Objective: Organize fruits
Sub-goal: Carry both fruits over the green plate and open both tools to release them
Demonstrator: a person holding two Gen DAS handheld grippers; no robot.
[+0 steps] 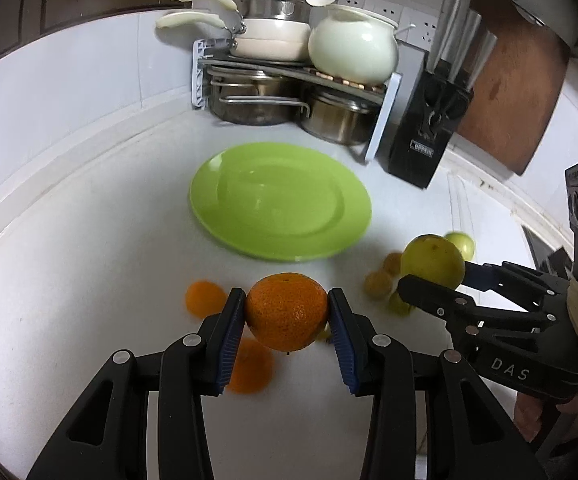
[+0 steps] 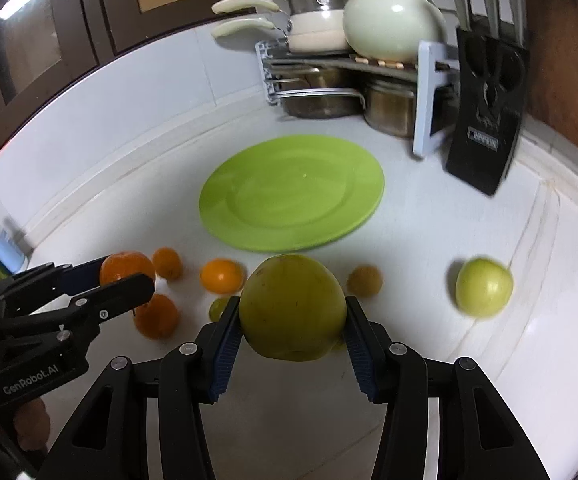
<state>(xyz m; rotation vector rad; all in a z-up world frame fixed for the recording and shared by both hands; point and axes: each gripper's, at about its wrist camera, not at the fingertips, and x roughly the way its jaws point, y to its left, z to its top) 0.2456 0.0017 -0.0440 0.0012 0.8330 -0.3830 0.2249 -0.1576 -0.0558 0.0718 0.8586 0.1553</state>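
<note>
White stone counter (image 2: pixel 429 240) fills both views, bounded by a raised white lip where it meets the tiled wall at the left and back and by a moulded edge on the right. Nearest the left wrist camera, the left gripper (image 1: pixel 288 312) is clamped on a round orange mandarin with pebbled skin (image 1: pixel 287 311), both blue ribbed pads pressing its sides and the fruit clear of the counter. Nearest the right wrist camera, the right gripper (image 2: pixel 293 312) pinches a large yellow-green apple (image 2: pixel 293 307) the same way, lifted off the surface. Under and around them lie loose fruits: three smaller oranges (image 2: pixel 222 276) and two dull yellow-brown small fruits (image 1: pixel 377 285) between the two tools, and a pale green apple (image 2: pixel 484 286) alone to the right, near the moulded edge. Bare counter stretches left of the oranges as far as the lip, and a narrow bare strip separates the fruit from the round lime-green plastic plate (image 2: pixel 293 194), which lies flat and has nothing on it. Beyond the plate, a short open band of counter runs to a white-and-grey two-tier rack (image 1: pixel 289 68) carrying cream pans and a pale green ceramic pot, with steel pots underneath. Just right of the rack stands a black knife block (image 1: pixel 429 120), and a brown wooden cutting board (image 1: pixel 517 92) leans against the wall behind it.
</note>
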